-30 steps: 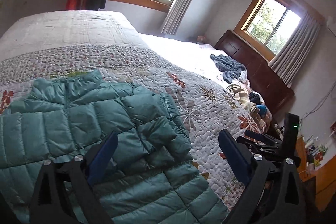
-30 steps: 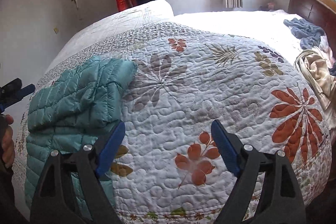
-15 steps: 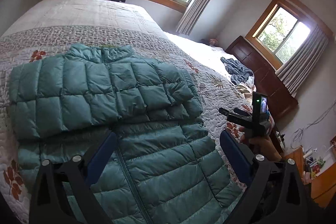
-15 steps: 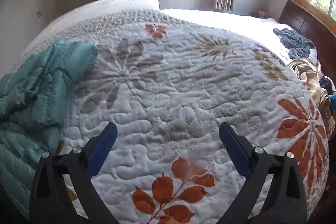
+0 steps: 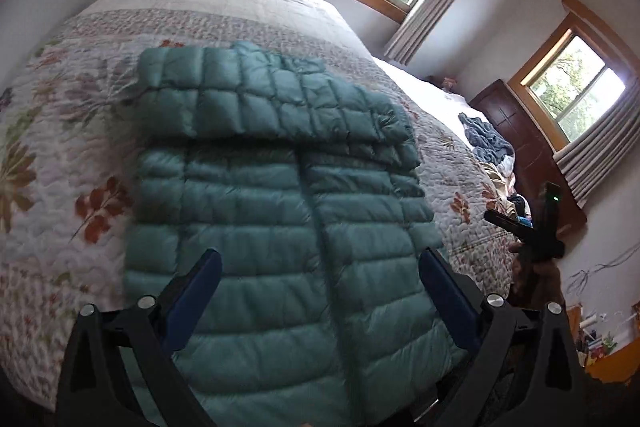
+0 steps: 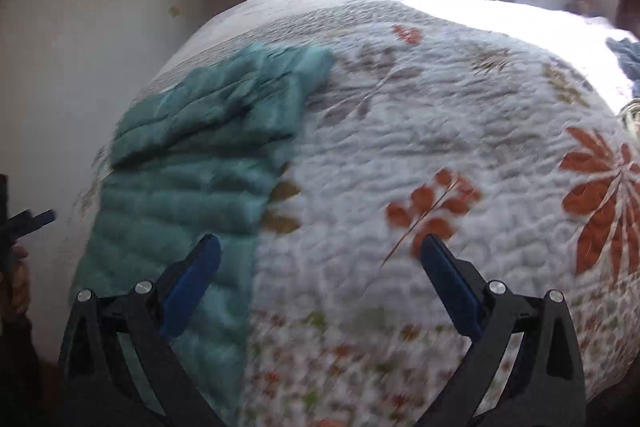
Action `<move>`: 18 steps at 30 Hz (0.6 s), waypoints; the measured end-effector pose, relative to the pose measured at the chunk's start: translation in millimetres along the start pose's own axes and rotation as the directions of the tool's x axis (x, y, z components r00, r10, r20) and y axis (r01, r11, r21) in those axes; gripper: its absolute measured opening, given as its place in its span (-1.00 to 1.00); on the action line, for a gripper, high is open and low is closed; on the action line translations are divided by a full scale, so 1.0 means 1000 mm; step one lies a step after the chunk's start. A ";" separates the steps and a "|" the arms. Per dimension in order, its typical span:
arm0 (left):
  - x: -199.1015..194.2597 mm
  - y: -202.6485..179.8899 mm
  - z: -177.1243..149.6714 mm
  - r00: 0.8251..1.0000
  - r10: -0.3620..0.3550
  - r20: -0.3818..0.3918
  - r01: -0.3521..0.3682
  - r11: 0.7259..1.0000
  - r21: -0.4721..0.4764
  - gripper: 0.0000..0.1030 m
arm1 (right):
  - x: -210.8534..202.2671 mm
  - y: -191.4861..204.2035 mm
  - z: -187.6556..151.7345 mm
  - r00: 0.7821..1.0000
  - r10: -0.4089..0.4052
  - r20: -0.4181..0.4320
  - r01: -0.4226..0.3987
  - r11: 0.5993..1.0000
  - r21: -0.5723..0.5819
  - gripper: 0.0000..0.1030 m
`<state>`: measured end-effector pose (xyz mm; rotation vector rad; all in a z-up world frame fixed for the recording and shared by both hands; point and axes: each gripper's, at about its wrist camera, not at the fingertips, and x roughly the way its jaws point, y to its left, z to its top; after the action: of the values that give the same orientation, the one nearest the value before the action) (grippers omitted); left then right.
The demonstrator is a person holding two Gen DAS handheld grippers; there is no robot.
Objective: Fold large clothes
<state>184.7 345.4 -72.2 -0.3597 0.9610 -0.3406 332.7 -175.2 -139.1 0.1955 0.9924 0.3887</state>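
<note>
A: Jacket [image 5: 280,211] noted: teal, quilted, laid flat on the bedspread [image 5: 72,155] near the bed's foot edge, zip running down the middle. Both sleeves are seen folded across the chest as a thick band [image 5: 276,107]. Lower body not yet folded up.

B: Grippers?

A: Left gripper [image 5: 320,291] is held spread wide above the hem, nothing between the fingers. Right gripper [image 6: 320,275] is likewise released and empty, hung over bare bedspread, the jacket's edge [image 6: 224,187] just beside its left finger.

B: Risks?

A: Slippery, puffy fill is judged likely to spring back; the sleeve band could be dragged askew if the hem is lifted from one corner only. The hem lies close to the mattress edge, so a shallow pinch could let the jacket slide off. Right-wrist view is blurred; exact edge contact cannot be told.
</note>
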 end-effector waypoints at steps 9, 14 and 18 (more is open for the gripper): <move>-0.034 0.117 -0.112 0.992 -0.072 -0.108 0.032 0.943 -0.331 0.92 | 0.009 0.022 -0.111 0.901 0.372 -0.224 -0.312 0.913 0.263 0.87; -0.027 0.152 -0.130 0.988 -0.057 -0.141 -0.002 0.922 -0.388 0.92 | 0.022 0.025 -0.130 0.844 0.489 -0.219 -0.391 0.841 0.374 0.60; -0.009 0.180 -0.134 0.959 -0.234 -0.158 0.130 0.864 -0.487 0.92 | 0.034 0.029 -0.133 0.806 0.550 -0.218 -0.423 0.794 0.437 0.43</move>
<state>89.2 489.6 -215.7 -0.8831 1.2251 -0.3180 230.2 -136.6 -227.3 0.7694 1.3513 0.7342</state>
